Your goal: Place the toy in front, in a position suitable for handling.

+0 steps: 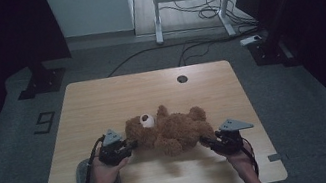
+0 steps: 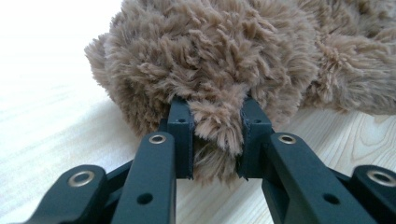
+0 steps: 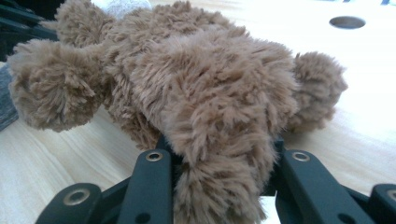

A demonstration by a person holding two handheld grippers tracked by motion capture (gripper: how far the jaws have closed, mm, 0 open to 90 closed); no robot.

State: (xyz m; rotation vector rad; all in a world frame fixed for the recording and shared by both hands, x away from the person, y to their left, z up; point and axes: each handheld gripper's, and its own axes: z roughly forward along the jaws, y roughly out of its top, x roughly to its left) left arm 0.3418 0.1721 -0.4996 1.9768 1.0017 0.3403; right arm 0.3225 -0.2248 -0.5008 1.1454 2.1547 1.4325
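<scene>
A light wooden table [image 1: 102,102] stands on a grey floor, seen from above. At its near left corner lies a flat grey cloth [image 1: 85,179], partly under the person's left hand [image 1: 106,175]. That hand holds the black left gripper [image 1: 131,146], which points rightward at the head end of a fluffy brown plush teddy bear [image 1: 173,130]. In the left gripper view, the two jaws are pinched on a tuft of the bear's shaggy fur [image 2: 219,126], with the pile bulging out between them.

The bear lies on the tabletop, a little nearer the front edge than the middle, between the two grippers. Its fur is long, tan-brown and tousled. A white muzzle [image 1: 147,120] faces upward, and one rounded limb sticks up toward the far side.

On the right, the black right gripper [image 1: 206,141], in the person's right hand [image 1: 240,161], meets the bear's other end. In the right gripper view, its jaws clamp a thick furry limb [image 3: 219,186].
</scene>
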